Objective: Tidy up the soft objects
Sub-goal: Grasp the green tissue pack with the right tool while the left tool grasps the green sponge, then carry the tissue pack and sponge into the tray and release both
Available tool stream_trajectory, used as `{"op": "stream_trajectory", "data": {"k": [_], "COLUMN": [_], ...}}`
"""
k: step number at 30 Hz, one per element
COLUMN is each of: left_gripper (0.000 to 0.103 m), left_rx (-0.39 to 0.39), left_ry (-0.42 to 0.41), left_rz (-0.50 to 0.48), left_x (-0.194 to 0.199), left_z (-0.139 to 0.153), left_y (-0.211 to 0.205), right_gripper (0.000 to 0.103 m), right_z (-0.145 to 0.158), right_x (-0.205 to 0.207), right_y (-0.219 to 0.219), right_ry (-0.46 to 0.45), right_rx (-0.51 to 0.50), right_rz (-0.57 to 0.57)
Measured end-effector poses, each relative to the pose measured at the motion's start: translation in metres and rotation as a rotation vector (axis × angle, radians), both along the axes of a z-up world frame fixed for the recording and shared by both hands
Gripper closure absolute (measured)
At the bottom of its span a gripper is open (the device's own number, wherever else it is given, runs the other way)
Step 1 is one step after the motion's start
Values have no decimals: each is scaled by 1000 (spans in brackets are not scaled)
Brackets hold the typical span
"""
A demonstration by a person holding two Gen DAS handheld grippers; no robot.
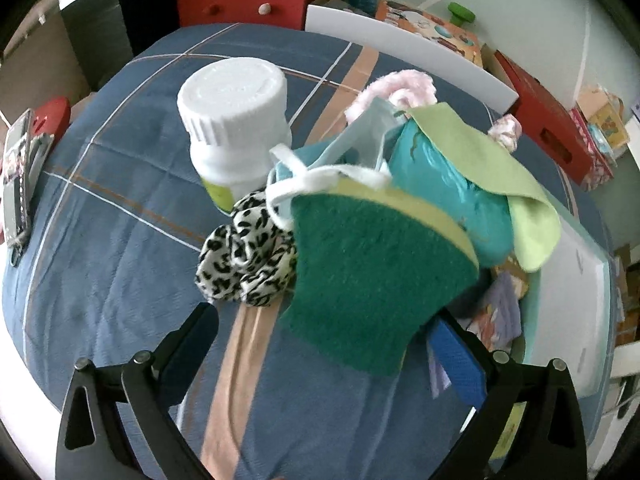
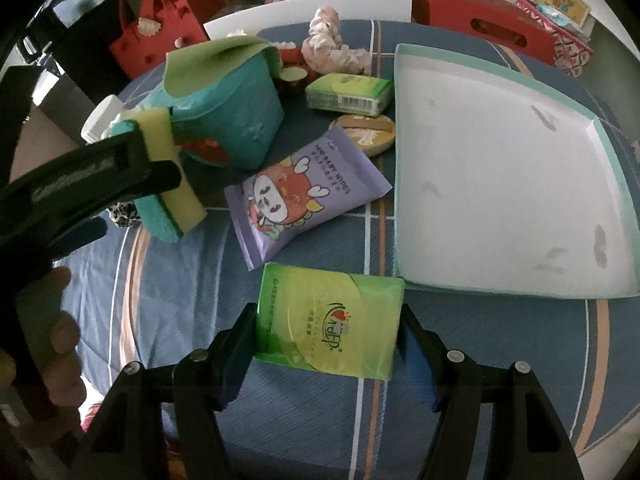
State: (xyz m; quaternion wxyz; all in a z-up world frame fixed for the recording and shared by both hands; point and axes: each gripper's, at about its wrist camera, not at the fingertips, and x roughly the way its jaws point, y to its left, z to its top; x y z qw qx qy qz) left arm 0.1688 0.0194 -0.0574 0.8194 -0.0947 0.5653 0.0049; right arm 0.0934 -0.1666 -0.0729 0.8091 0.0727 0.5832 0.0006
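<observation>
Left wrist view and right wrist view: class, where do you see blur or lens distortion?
Left wrist view: the sponge looks smeared and soft-edged, and the blanket bulges like a dome. Right wrist view: sharper, the tissue pack print is readable, yet the tray rim bows and the corners go black.

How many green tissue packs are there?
2. One green tissue pack sits between the right gripper's fingers; another lies farther back, left of the tray. More may be hidden.

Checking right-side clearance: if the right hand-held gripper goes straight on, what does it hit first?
The green tissue pack between its fingers; beyond that, likely the purple baby-wipes pouch, though depth is unclear.
</observation>
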Motion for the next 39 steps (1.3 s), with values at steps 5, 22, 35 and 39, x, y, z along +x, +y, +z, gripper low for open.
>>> {"op": "stream_trajectory", "data": {"k": [5, 22, 35, 39], "left_gripper": [14, 38, 38, 38], "left_rx": [-12, -11, -92, -69], "left_ry": [-16, -11, -90, -158], "left_rz": [42, -21, -2, -3], "left_x": [9, 15, 9, -8], "left_z": [-11, -22, 9, 29], "left_y": [-12, -35, -24, -13], "right_gripper": [33, 34, 34, 34], "right_z": [9, 24, 41, 68], "right_x": [-3, -9, -18, -14], "right_y": [-7, -11, -11, -19], "right_ry": [-13, -86, -130, -206], "right_rx": [14, 2, 69, 52], "right_rz": [-3, 1, 10, -15]}}
